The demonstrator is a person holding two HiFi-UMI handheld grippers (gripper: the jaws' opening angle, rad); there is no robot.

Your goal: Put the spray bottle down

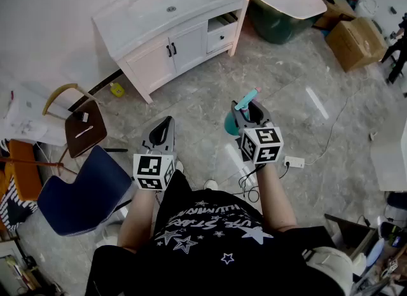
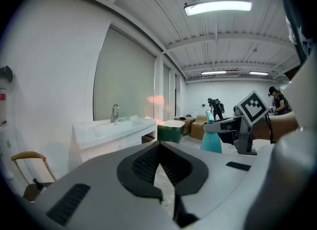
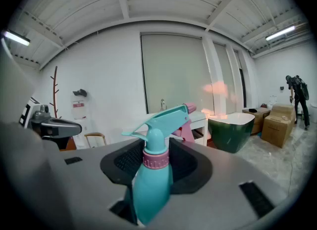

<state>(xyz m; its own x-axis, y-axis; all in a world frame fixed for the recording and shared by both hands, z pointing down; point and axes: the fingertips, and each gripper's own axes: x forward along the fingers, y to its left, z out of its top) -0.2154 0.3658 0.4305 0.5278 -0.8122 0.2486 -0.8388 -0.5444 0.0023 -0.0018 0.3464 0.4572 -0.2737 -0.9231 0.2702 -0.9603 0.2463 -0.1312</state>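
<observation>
A teal spray bottle (image 3: 151, 174) with a pink collar and pink nozzle tip stands upright between the jaws of my right gripper (image 3: 154, 167), which is shut on it. In the head view the spray bottle (image 1: 236, 118) is held in the air over the floor by the right gripper (image 1: 249, 114), nozzle pointing away from me. My left gripper (image 1: 162, 130) is beside it to the left, shut with nothing between its pads. From the left gripper view (image 2: 159, 168) the spray bottle (image 2: 211, 137) shows to the right.
A white vanity with a sink (image 1: 170, 14) stands ahead. A green tub (image 1: 280, 8) and cardboard boxes (image 1: 355, 41) are at the far right. A wooden chair (image 1: 79, 123) and a blue chair (image 1: 82, 193) stand at left. A power strip and cable (image 1: 294, 161) lie on the floor.
</observation>
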